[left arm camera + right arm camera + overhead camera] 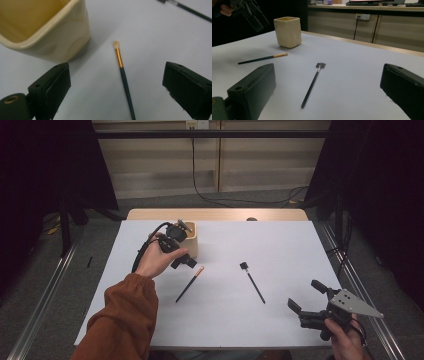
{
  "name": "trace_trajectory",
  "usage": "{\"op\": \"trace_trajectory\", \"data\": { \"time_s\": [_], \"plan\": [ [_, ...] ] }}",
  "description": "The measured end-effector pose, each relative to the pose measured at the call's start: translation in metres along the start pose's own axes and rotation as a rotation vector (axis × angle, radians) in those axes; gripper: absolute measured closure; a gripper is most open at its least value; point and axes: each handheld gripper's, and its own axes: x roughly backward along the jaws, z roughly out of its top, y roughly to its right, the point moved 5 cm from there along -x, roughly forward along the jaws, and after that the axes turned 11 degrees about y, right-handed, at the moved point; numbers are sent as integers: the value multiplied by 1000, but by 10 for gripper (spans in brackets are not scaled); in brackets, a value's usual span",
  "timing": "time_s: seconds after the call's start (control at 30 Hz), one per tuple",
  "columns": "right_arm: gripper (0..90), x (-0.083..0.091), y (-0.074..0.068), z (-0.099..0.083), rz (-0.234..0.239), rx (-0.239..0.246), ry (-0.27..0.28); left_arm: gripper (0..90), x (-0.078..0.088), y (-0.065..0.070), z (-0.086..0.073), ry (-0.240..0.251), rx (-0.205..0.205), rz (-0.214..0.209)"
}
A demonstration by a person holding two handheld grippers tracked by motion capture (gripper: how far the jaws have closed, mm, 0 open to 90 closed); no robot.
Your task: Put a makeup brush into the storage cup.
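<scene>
A cream square cup (194, 245) (50, 32) (287, 31) stands at the table's back left. My left gripper (186, 244) (117, 75) hovers beside the cup, open and empty, above the pale tip of a thin brush with an orange ferrule (189, 285) (123, 77) (262, 59). That brush lies flat, just in front of the cup. A black brush with a flat head (254, 284) (312, 85) (190, 10) lies at mid-table. At the front right corner my right gripper (306, 295) (329, 75) is open and empty, pointing toward the black brush.
The white tabletop (280, 245) ends in a wooden strip (215, 214) at the far side. Metal rails (45, 290) run along the floor on both sides. A black cable (200, 195) hangs from a wall socket behind. The left gripper (253, 13) appears in the right gripper view's top left.
</scene>
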Motion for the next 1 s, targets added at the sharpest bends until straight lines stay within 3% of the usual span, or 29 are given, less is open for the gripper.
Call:
{"op": "trace_trajectory", "data": {
  "time_s": [0.03, 0.13, 0.57, 0.8, 0.9, 1.0],
  "plan": [
    [0, 0, 0, 0, 0, 0, 1, 77, -4, 0, -3, -34, -3, 11],
    [0, 0, 0, 0, 0, 1, 0, 69, -10, 0, -5, -72, -7, 9],
    [0, 0, 0, 0, 0, 1, -1, 46, -23, 6, -6, -95, 4, -11],
    [0, 0, -1, 0, 6, 4, -3, 196, -34, 11, -11, -120, 11, -35],
    [0, 0, -1, 0, 6, 4, -2, 354, -42, 13, -12, -131, 28, -53],
    [0, 0, 0, 0, 3, 2, -2, 372, -47, 15, -13, -148, 31, -46]
  ]
}}
